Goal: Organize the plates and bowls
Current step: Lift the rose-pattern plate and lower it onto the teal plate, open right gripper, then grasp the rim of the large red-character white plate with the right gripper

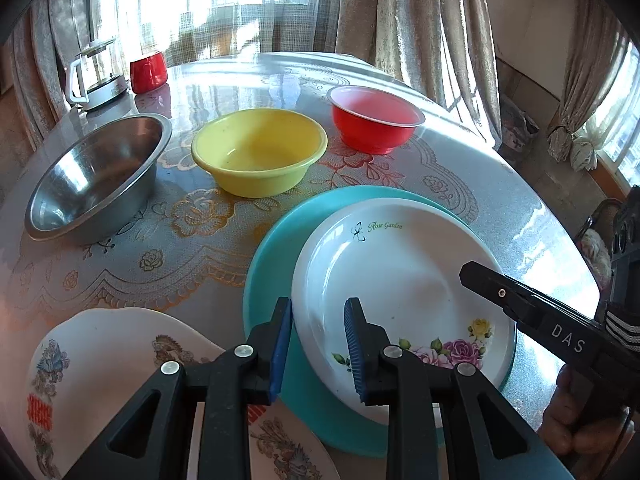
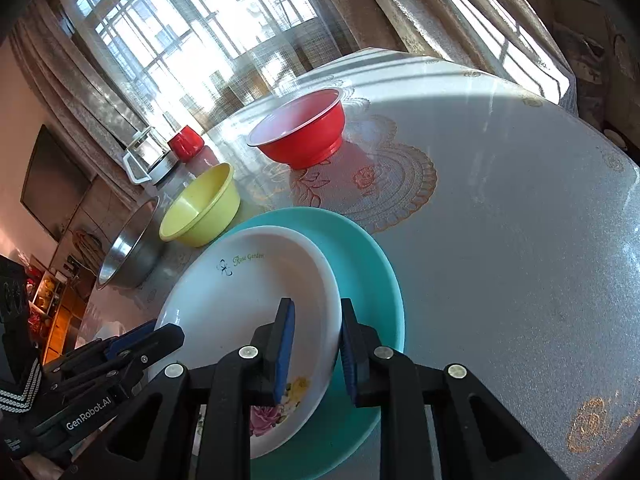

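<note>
Over the teal plate [image 1: 264, 280], both my grippers [image 1: 316, 344] [image 2: 316, 348] open astride white plate [image 1: 400, 280] rim; stacking underway, next close and centre it.

Three bowls stand on the table: steel [image 1: 96, 176] at ten o'clock, yellow [image 1: 260, 150] at twelve, red [image 1: 376, 118] at one; three plates: teal [image 1: 276, 248], rose [image 1: 400, 280] on it, dragon [image 1: 100, 360] at seven; one kettle [image 1: 98, 76], one mug [image 1: 148, 72].
</note>
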